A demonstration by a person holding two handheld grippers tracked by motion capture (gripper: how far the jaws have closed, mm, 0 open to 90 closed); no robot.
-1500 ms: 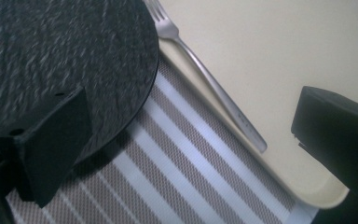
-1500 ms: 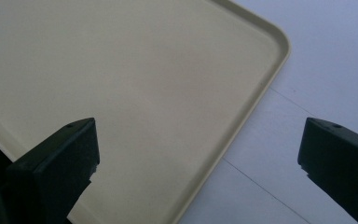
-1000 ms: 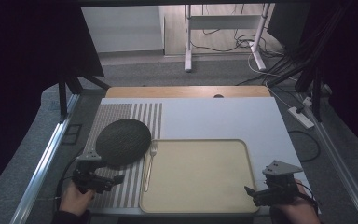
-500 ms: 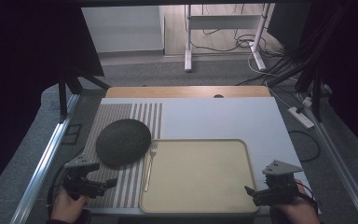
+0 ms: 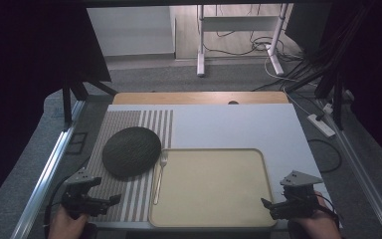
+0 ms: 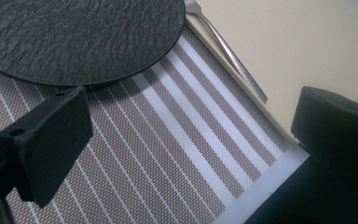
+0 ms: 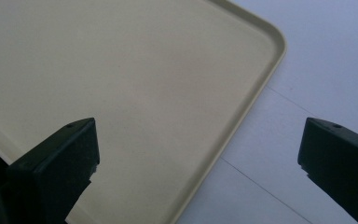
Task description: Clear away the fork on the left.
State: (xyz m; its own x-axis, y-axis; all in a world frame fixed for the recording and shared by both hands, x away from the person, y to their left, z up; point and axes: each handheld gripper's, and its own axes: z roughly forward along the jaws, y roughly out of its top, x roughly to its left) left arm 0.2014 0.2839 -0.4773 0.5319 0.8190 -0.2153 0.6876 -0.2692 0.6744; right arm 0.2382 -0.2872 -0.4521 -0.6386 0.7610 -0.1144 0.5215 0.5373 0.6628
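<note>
The beige tray (image 5: 214, 186) lies flat on the desk (image 5: 238, 124) between the two grippers, and its bed is bare. In the right gripper view the tray's rounded corner (image 7: 270, 42) sits ahead of the jaws and between them, the raised rim running down toward the gap, with pale desk surface beyond it on the far jaw's side.

The right gripper (image 5: 273, 206) hovers at the tray's near corner, jaws wide apart and holding nothing. The left gripper (image 5: 110, 200) rests over the near end of the striped placemat (image 5: 129, 199), jaws likewise spread wide and gripping nothing.

Ahead of the left jaws lies the dark round slate plate (image 6: 79, 37), flat on the placemat (image 6: 168, 154) and carrying nothing; its near edge comes just past the tip of one jaw in the left gripper view. A silver fork (image 6: 228, 56) lies beyond the other jaw, along the tray's edge, between plate and tray, its handle pointing back toward the gripper. In the high view the fork (image 5: 159, 177) lies just beside the tray's rim, and the plate (image 5: 131, 151) is close to the fork's head. Nothing stands between the left jaws and the plate or the fork.
</note>
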